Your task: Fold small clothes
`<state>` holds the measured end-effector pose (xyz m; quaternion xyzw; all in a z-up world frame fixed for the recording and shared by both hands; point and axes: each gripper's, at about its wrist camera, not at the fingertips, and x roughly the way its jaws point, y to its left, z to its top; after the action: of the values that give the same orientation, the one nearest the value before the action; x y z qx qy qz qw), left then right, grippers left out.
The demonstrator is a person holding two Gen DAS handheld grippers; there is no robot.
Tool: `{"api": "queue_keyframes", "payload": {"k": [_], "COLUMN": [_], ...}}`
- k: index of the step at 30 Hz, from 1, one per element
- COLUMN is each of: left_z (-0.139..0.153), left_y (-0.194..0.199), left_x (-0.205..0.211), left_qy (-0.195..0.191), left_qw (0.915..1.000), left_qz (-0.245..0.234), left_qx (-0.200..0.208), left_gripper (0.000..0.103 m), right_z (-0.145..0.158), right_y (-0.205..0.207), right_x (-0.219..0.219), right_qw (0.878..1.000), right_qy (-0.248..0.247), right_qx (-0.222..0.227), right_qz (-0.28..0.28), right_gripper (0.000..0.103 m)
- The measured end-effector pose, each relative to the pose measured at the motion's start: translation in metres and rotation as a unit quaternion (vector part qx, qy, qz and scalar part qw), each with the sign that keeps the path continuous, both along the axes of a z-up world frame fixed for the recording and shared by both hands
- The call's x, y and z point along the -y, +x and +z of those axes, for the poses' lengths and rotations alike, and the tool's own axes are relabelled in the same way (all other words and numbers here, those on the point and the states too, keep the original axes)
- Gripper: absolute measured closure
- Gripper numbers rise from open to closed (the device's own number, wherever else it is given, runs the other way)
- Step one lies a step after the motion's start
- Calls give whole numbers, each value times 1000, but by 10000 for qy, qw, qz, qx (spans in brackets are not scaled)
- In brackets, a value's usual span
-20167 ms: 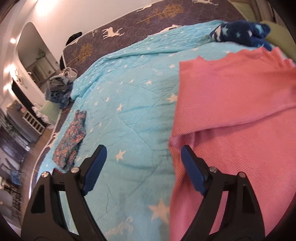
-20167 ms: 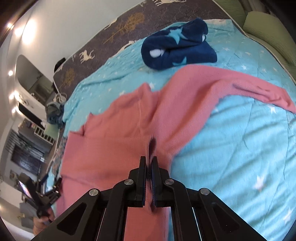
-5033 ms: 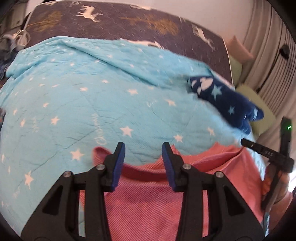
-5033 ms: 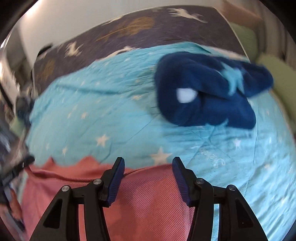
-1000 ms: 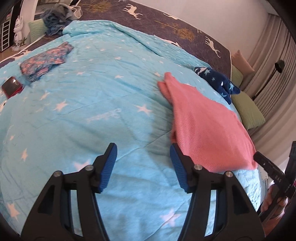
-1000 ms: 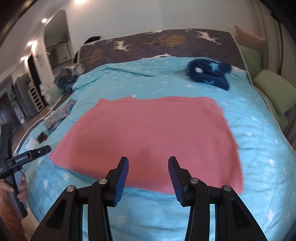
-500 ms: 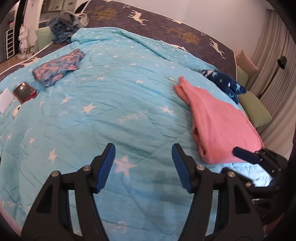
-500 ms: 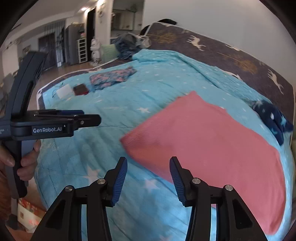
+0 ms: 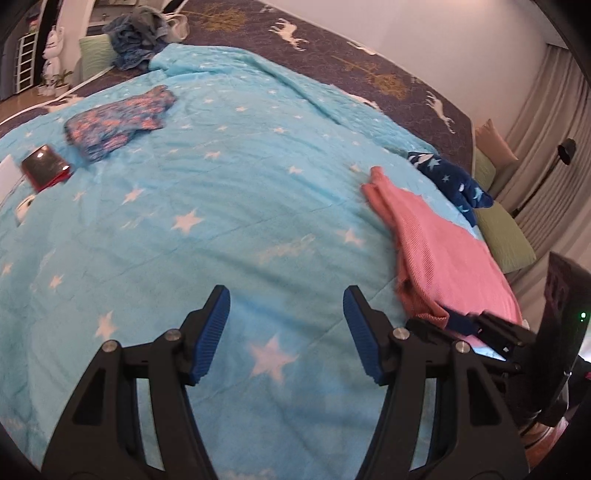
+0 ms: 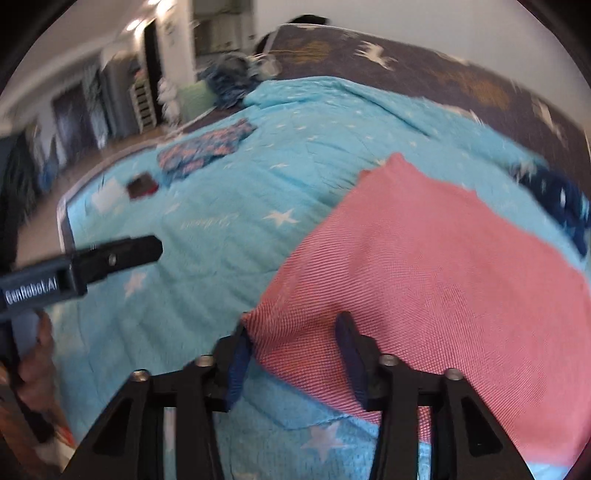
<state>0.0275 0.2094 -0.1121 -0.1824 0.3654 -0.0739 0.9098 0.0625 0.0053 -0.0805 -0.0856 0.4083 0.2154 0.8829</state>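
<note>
A folded pink knit garment (image 10: 436,266) lies on the star-patterned blue quilt (image 10: 229,221); it also shows in the left wrist view (image 9: 443,251) at the right. My right gripper (image 10: 295,354) is open, its jaws standing either side of the garment's near left corner, the cloth between them. The right gripper also shows in the left wrist view (image 9: 480,325) at that corner. My left gripper (image 9: 284,328) is open and empty above bare quilt (image 9: 221,221), left of the garment; it also shows in the right wrist view (image 10: 122,254).
A dark blue starred garment (image 9: 450,181) lies beyond the pink one. A folded floral garment (image 9: 118,122) lies at the far left, with a red phone (image 9: 46,166) and white items near it. A clothes pile (image 9: 136,33) and green pillows (image 9: 502,229) sit at the bed's edges.
My right gripper has come down to the pink garment's near left corner, which now sits between its open jaws. My left gripper has stayed open over bare quilt.
</note>
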Motion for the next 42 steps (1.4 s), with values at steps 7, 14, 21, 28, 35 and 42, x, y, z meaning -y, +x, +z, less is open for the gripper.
{"api": "queue_keyframes", "payload": {"k": [7,14,21,28,35,42], "left_z": [18,3,-10,12,42,65], "left_y": [42,125,170,168,165,160], "left_x": [25,65,100,119,140,183], "left_qy": [-230,-1266,-1838,-1388,-1099,-622], "left_qw": [9980,9770,9484,9599,9665,9703], "left_qz": [-555,-1572,-2152,-2140,-2164,-2265], "left_qx": [192,-691,-1432,-1161,-835,-582], "left_gripper": [31,28,66,83,84,84], "right_z": [17,32,30,29,39,45], "right_y": [12,11,9,12,6,-3], "right_x": [56,78,78,84,98,136], "right_qw": [9828,9727,9715,9695,9648,9559], "right_qy": [1709,2194,2249,2339,2569,2875], "right_qx": [-550,-618,-630,-635,-420,-156], "right_qz": [-433,-441,-401,-358,-364,-571], "right_gripper": [93,93,93,93,93,93]}}
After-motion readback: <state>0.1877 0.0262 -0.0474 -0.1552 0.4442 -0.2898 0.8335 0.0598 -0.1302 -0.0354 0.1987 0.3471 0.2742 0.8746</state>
